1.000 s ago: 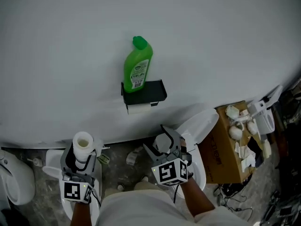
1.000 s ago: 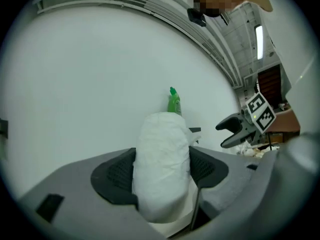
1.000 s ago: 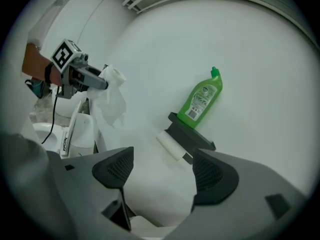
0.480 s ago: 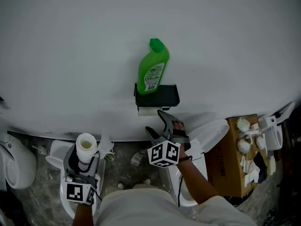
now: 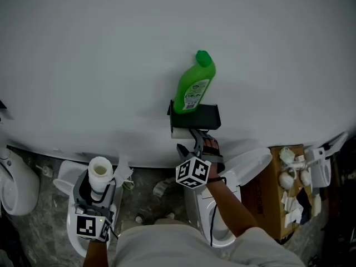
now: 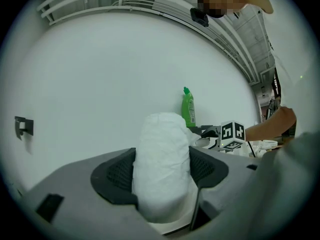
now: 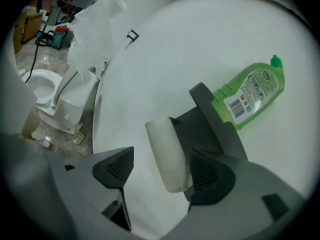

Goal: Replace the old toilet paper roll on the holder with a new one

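A black holder is fixed to the white wall, with the old, nearly used-up roll hanging under it. My right gripper is open just below it. In the right gripper view the old roll lies ahead between the spread jaws, close to the right pad, and neither pad presses on it. A green bottle stands on the holder. At the lower left, my left gripper is shut on the new white roll, held upright; the new roll fills the gap between the jaws.
A white toilet with its lid raised stands under my right arm. Another toilet is below the left gripper, and a third fixture sits at the far left. A cardboard box of paper scraps is at the right.
My right gripper has risen from low over the toilet to just under the holder, rolling as it went. The left gripper has kept the new roll and shifted only slightly.
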A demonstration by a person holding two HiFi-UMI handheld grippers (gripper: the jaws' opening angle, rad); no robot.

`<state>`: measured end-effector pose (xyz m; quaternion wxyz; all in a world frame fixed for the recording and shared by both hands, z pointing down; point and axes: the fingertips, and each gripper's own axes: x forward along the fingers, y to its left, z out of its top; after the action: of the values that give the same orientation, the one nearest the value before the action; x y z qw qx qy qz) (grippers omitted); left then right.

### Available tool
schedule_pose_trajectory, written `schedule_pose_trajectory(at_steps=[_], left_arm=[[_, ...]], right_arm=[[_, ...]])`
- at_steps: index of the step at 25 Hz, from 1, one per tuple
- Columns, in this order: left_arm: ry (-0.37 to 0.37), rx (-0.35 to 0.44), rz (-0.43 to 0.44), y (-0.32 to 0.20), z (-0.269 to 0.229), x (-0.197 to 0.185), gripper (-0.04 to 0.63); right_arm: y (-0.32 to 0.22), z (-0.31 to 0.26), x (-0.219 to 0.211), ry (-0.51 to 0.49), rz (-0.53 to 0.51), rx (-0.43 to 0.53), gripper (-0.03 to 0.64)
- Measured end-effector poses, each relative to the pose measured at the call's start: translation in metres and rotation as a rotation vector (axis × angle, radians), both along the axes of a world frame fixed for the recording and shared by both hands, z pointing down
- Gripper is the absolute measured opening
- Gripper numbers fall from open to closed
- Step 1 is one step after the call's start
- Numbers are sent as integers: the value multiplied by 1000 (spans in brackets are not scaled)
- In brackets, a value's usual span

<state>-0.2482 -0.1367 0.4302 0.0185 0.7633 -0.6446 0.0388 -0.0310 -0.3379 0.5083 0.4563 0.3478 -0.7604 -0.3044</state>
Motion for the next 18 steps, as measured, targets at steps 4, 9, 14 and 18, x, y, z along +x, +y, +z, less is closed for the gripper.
schedule_pose_trajectory(at_steps=[4, 9, 14, 18], left_arm=[[-13, -10, 11, 0, 6, -1, 311], [-4, -11, 14, 1, 10, -3, 310], [-27, 1, 15, 0, 5, -8, 311], [-32, 22, 18, -4, -3, -8, 311]], right_arm=[[-5, 2, -4, 2, 7, 30, 341], [-14, 0, -4, 26, 23, 63, 308], [-16, -4, -2, 34, 28, 81, 222], [-15, -6, 2, 39, 37, 82, 226]])
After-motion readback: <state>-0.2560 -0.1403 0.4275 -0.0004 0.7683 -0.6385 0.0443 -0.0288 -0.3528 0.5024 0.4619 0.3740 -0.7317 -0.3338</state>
